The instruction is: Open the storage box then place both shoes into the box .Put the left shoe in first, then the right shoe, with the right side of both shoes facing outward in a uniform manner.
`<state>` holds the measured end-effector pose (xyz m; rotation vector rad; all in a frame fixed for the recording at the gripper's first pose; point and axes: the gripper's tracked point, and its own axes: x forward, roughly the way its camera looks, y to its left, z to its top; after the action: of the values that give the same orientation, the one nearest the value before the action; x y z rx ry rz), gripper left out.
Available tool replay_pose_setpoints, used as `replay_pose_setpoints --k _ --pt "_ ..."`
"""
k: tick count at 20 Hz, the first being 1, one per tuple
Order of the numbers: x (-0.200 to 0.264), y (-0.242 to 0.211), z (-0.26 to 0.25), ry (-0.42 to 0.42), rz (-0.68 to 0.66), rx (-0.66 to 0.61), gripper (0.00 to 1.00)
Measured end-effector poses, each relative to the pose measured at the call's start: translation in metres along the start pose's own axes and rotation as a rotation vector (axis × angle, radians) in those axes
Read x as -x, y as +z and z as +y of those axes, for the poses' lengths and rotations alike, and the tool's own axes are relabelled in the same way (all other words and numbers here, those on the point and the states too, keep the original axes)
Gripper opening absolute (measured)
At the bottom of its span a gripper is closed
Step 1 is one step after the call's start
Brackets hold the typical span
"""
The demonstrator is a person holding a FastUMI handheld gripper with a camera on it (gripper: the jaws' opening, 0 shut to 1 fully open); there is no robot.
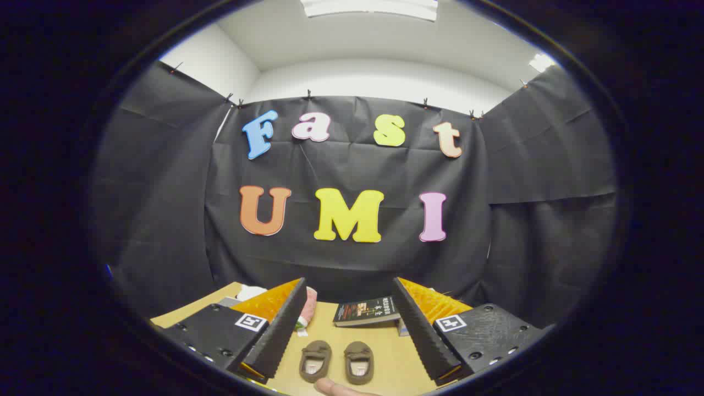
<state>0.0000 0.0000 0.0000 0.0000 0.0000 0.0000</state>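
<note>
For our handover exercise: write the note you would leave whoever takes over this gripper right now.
Gripper: open, empty, held above the table.
Shoes: the pair of small brown shoes lies side by side on the table between the fingers, untouched. A fingertip shows just near them.
Beyond: a dark book.
Storage box: unlocated.
Done: nothing visible.
Left: open box, left shoe in, then right.

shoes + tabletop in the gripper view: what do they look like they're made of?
Shoes, lying between the open gripper's fingers: probably soft felt or suede-like fabric, going by the matte brown, fuzzy-looking, shine-free surface; lighter insoles inside. Tabletop: likely wood or wood-look laminate, a flat, pale tan, matte surface; grain too blurred to tell.
</note>
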Motion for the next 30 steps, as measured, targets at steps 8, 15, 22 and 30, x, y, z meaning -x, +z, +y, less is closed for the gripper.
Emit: replay_pose_setpoints --k 8,15,22,30 --pt "-0.003 0.001 -0.030 -0.020 0.002 -0.014 0.95" --pt "-0.011 -0.025 -0.052 -0.045 0.064 -0.014 0.95" --pt "-0.033 -0.052 -0.041 -0.023 0.133 0.002 0.95" --pt "-0.076 -0.121 0.032 0.182 0.236 0.008 0.95"
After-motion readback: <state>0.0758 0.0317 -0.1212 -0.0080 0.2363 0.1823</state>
